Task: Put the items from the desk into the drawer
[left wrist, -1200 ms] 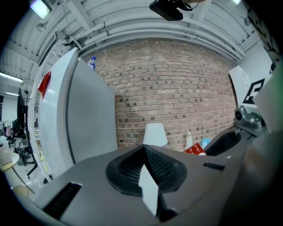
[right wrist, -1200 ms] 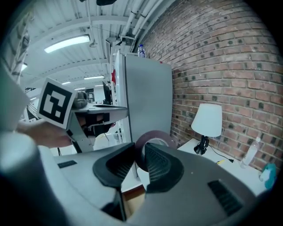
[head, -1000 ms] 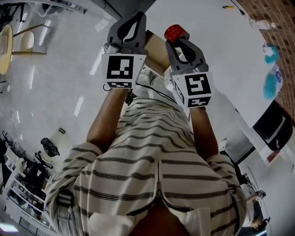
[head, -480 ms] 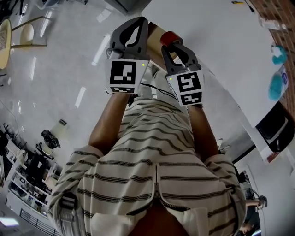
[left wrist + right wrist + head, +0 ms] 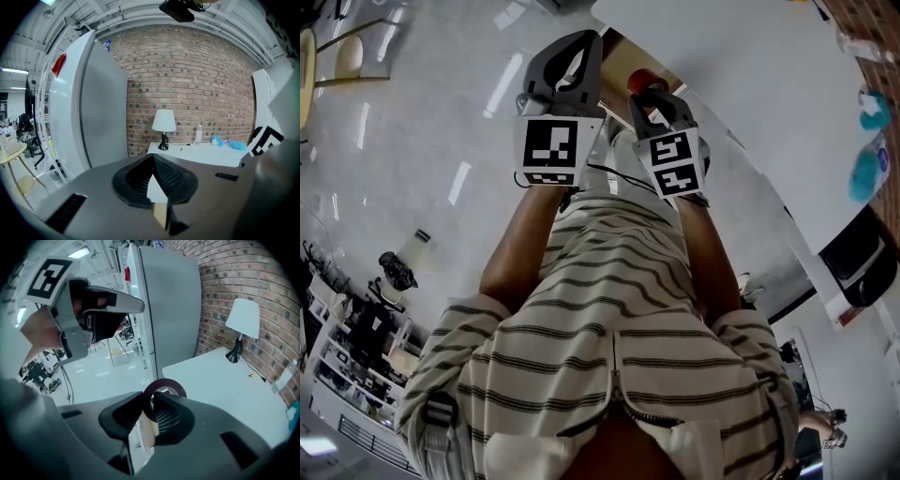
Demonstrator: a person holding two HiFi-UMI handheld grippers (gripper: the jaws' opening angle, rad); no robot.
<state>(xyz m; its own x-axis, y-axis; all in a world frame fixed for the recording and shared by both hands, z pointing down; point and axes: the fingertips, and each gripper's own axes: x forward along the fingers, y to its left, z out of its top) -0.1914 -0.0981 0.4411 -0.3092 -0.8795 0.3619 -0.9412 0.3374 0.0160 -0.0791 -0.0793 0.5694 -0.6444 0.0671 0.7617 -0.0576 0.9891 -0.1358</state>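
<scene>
A dark red tape roll (image 5: 641,79) is pinched by its rim in my right gripper (image 5: 654,95), which is shut on it. In the right gripper view the tape roll (image 5: 164,384) stands up between the jaws of the right gripper (image 5: 149,404), above a wood-coloured drawer edge (image 5: 148,433). My left gripper (image 5: 571,47) is held just left of it, shut, with nothing between its jaws. The same brown drawer edge (image 5: 624,52) shows between the two grippers. The white desk (image 5: 750,103) stretches to the right.
On the desk's far end stand a white-shaded lamp (image 5: 243,318), a bottle (image 5: 199,133) and turquoise things (image 5: 862,169). A tall grey cabinet (image 5: 171,305) stands beside the desk. A shiny floor (image 5: 422,141) lies to the left, and a person's striped shirt (image 5: 609,319) fills the lower head view.
The right gripper has sunk and drawn in toward the left gripper with the tape roll held. The left gripper has barely shifted.
</scene>
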